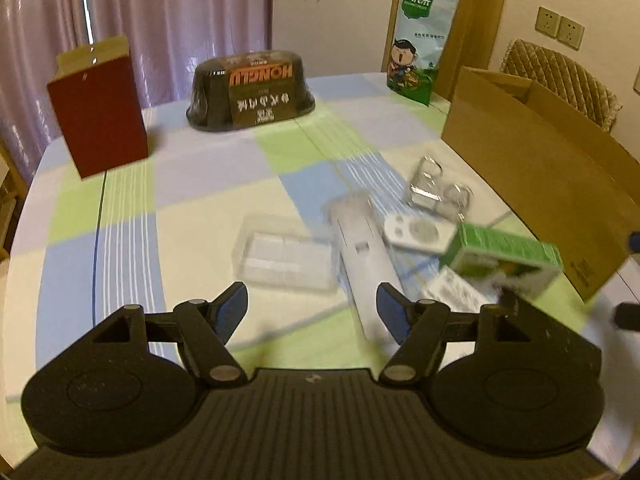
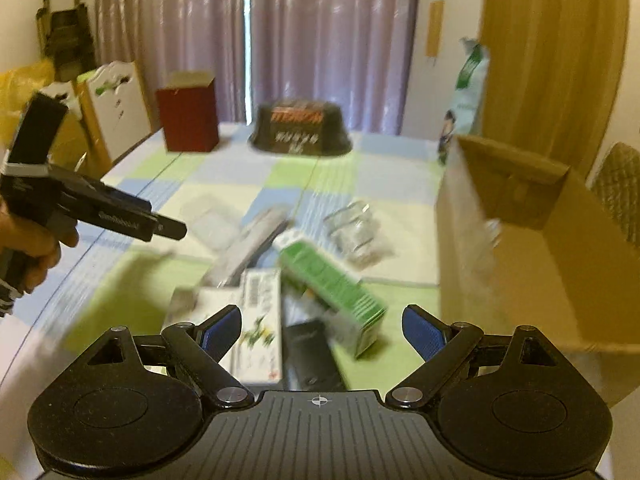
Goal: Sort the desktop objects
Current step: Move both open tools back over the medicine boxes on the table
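Observation:
Loose items lie on the checked tablecloth [image 1: 120, 208]: a clear plastic tray [image 1: 286, 258], a long white remote [image 1: 366, 264], a small white remote [image 1: 418, 234], clear plastic packaging [image 1: 438, 190] and a green box [image 1: 504, 258]. My left gripper [image 1: 312, 312] hovers open just short of the clear tray and the long remote, holding nothing. In the right wrist view my right gripper [image 2: 322, 330] stands open above the green box [image 2: 334, 284], a white flat box [image 2: 260, 316] and a black object [image 2: 310, 356]. The left gripper [image 2: 120, 212] shows at the left, held by a hand [image 2: 28, 252].
An open cardboard box [image 1: 536, 176] stands at the table's right. At the back are a dark red paper bag [image 1: 100, 116], a black food container [image 1: 250, 90] and a light blue snack bag [image 1: 422, 36]. A chair [image 1: 560, 76] stands behind the box.

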Available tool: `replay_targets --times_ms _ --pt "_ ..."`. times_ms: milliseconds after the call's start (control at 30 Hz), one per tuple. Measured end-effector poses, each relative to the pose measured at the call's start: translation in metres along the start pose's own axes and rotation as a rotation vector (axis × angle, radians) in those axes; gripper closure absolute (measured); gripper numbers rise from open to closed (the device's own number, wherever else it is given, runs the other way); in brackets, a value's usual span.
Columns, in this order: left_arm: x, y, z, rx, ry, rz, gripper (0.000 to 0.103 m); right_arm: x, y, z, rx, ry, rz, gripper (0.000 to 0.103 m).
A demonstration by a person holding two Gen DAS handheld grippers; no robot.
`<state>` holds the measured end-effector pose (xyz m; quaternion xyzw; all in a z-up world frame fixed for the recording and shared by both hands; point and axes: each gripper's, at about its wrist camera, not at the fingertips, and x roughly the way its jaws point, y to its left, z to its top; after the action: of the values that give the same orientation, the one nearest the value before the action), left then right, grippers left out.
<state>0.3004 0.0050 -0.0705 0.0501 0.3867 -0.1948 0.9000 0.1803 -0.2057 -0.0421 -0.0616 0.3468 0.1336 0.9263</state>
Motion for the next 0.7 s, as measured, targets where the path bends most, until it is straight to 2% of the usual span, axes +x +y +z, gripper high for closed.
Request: replay_targets --times_ms 100,333,467,700 --pt "-0.007 -0.006 -0.014 0.011 0.007 -0.011 0.035 0.009 0.008 -0.013 -0.018 0.024 -0.003 0.013" --pt "-0.012 -0.014 -0.037 -0.033 0.031 -0.03 0.033 0.018 0.015 -0.028 -0.024 0.062 -0.012 0.013" --pt "-0.01 -0.017 -0.043 -0.068 0.04 -0.026 0.032 0.024 0.011 -0.014 -0.082 0.061 -0.004 0.013" --pt "-0.012 -0.028 -0.048 -0.094 0.036 0.009 0.029 0.055 0.0 0.024 -0.31 0.093 0.006 0.014"
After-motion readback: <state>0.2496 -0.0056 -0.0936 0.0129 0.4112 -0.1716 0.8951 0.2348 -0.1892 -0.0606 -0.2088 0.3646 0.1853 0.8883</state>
